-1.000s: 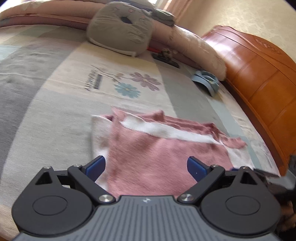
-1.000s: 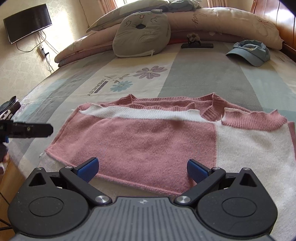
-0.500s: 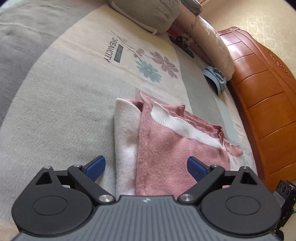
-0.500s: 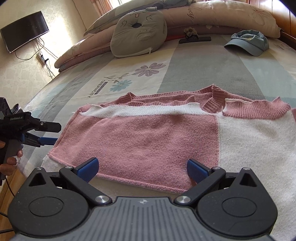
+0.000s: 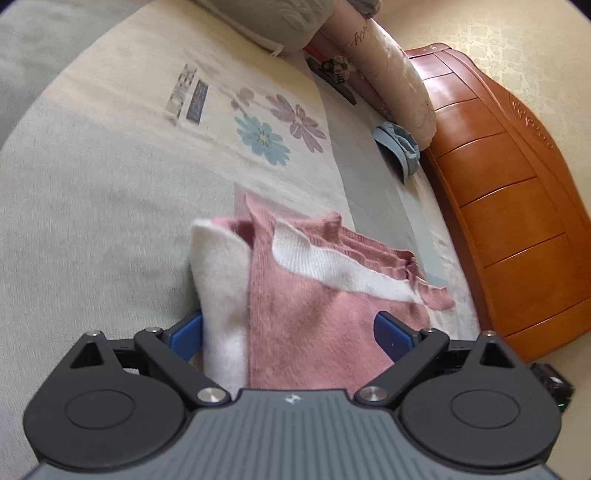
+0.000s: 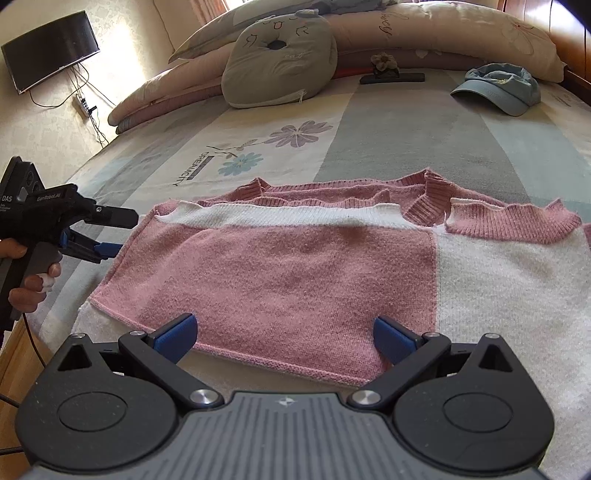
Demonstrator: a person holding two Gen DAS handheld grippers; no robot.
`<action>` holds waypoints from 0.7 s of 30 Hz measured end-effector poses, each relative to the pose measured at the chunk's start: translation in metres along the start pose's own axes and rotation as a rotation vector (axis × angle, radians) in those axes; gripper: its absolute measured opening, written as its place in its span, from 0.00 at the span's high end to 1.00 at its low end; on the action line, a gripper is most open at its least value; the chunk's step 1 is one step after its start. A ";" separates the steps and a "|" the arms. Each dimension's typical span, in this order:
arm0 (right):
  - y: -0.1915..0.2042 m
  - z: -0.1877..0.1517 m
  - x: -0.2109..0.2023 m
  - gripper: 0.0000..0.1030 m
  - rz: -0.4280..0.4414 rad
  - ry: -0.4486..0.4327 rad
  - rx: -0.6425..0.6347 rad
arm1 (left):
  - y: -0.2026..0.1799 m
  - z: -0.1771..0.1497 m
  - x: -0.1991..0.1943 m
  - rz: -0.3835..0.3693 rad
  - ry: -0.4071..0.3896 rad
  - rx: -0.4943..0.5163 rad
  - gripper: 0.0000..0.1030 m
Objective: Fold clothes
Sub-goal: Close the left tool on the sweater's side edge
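Observation:
A pink and white knit sweater (image 6: 295, 269) lies flat on the bed, partly folded, with a pink panel on top. My right gripper (image 6: 284, 334) is open and hovers over the near hem, which runs between its blue fingertips. My left gripper (image 6: 118, 234), held by a hand, is at the sweater's left side. In the left wrist view this left gripper (image 5: 288, 338) is open. The sweater (image 5: 314, 306) shows its white and pink left edge between the spread fingers, and whether they touch the cloth is hidden.
The patterned bedspread (image 6: 424, 122) stretches beyond the sweater. A grey cat cushion (image 6: 280, 59), long pillows (image 6: 443, 33), a blue cap (image 6: 502, 86) and a black flat item with a flower (image 6: 391, 75) lie at the head. A wooden headboard (image 5: 517, 206) borders the bed. A TV (image 6: 51, 48) hangs on the wall.
My left gripper has moved in low toward the sweater's left edge, which now lies between its fingers. My right gripper has edged slightly closer to the near hem.

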State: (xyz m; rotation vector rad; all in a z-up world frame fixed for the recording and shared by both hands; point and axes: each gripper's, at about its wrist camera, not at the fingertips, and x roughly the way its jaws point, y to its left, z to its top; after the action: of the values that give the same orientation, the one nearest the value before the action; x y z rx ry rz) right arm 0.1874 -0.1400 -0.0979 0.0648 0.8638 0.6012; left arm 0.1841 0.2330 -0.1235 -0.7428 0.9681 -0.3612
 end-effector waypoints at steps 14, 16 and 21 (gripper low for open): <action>0.001 -0.001 -0.014 0.00 0.040 0.000 0.051 | 0.005 -0.004 0.020 -0.165 0.141 -0.064 0.08; 0.003 0.001 -0.016 0.00 0.059 -0.003 0.056 | 0.005 -0.004 0.023 -0.183 0.148 -0.069 0.08; 0.009 0.004 -0.022 0.00 0.080 -0.013 0.037 | 0.005 -0.026 0.009 -0.225 0.229 -0.035 0.07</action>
State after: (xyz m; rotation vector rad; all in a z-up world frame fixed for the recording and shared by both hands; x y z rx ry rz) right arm 0.1748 -0.1435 -0.0776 0.1368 0.8630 0.6596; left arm 0.1667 0.2209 -0.1420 -0.8572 1.1111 -0.6377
